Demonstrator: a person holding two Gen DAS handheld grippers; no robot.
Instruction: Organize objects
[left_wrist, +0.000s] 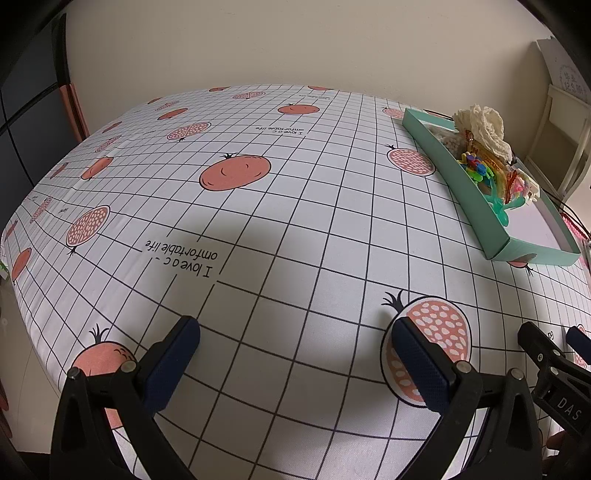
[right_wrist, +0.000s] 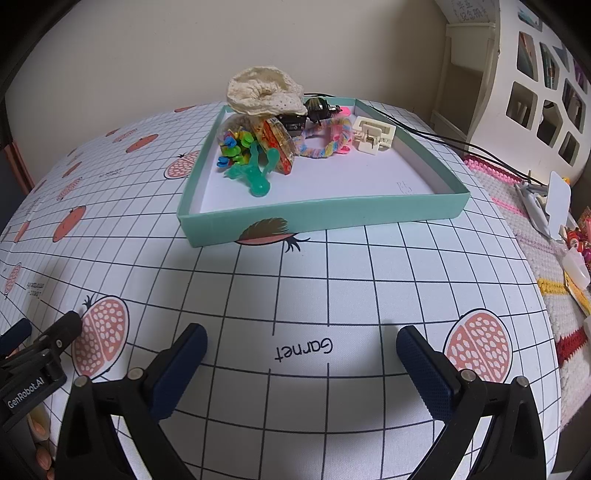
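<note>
A shallow teal box (right_wrist: 325, 214) sits on the gridded tablecloth and also shows in the left wrist view (left_wrist: 443, 158) at the far right. It holds a cream crochet scrunchie (right_wrist: 264, 92), a bag of coloured clips (right_wrist: 236, 144), a teal plastic toy (right_wrist: 258, 177), a pastel scrunchie (right_wrist: 327, 142), a white hair claw (right_wrist: 373, 134) and a dark clip (right_wrist: 317, 107). My left gripper (left_wrist: 295, 354) is open and empty above the cloth. My right gripper (right_wrist: 301, 358) is open and empty, in front of the box.
A knitted pink and white mat (right_wrist: 535, 236) lies right of the cloth with small items (right_wrist: 576, 258) and a white clip (right_wrist: 554, 206) on it. A white shelf unit (right_wrist: 535, 85) stands at the back right. A black cable (right_wrist: 443, 138) runs behind the box.
</note>
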